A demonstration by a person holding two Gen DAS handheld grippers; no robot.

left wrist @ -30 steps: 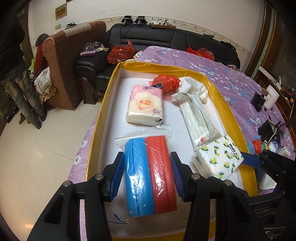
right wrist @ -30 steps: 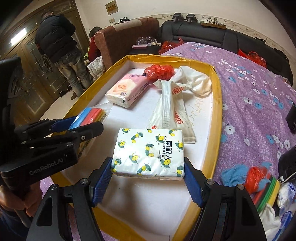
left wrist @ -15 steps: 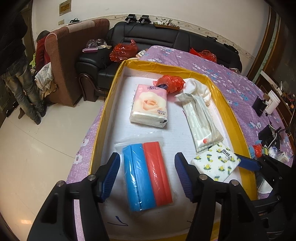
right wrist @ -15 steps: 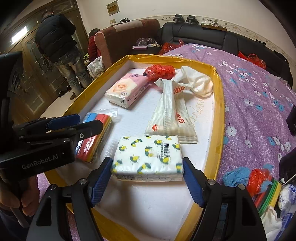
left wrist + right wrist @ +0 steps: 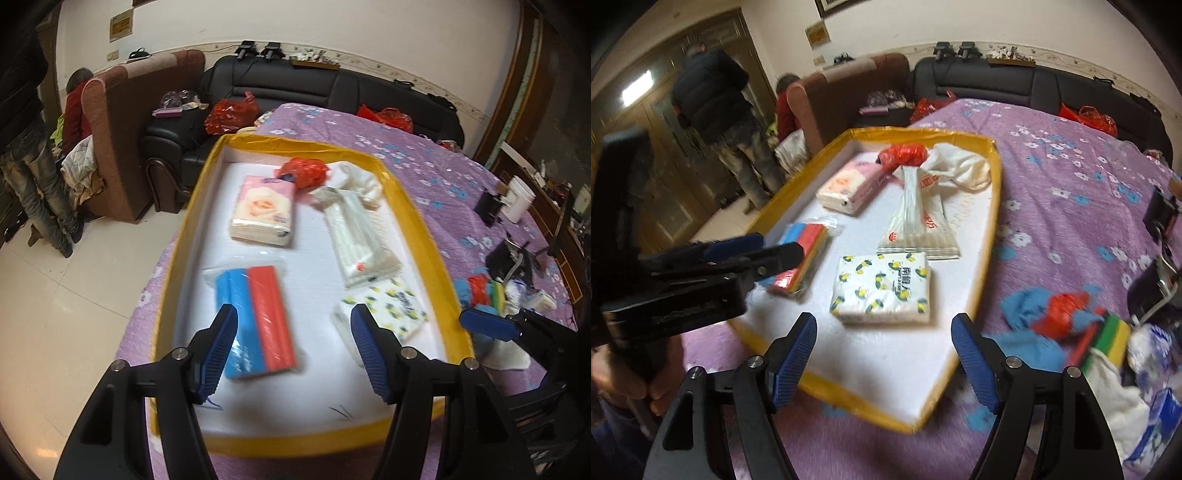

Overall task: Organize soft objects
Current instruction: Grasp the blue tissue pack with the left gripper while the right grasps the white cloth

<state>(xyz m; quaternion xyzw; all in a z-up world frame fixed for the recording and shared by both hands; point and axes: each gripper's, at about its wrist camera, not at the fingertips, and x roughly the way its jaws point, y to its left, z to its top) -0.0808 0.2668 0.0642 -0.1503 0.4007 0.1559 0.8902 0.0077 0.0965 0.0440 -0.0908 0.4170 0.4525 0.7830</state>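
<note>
A white tray with a yellow rim [image 5: 417, 221] lies on a purple bedspread. In it are a blue and red pack in clear wrap [image 5: 258, 317], a pink rose tissue pack [image 5: 264, 210], a red plastic bag [image 5: 304, 171], a white cloth [image 5: 360, 181], a long white pack [image 5: 360, 240] and a lemon-print tissue pack [image 5: 882, 284]. My left gripper [image 5: 293, 325] hangs over the near end of the blue and red pack. Its jaws are opening and the pads do not touch the pack. My right gripper [image 5: 884, 326] stands open just short of the lemon-print pack.
A heap of blue, red and white cloths and sponges [image 5: 1071, 321] lies on the bedspread [image 5: 1071, 177] right of the tray. A black sofa [image 5: 332, 92] and a brown armchair [image 5: 110, 147] stand behind. A person [image 5: 716, 103] stands at the far left on the tiled floor.
The left gripper let go of the blue and red pack, opened and drew back and up. The right gripper pulled back from the lemon-print pack, which stays in the tray.
</note>
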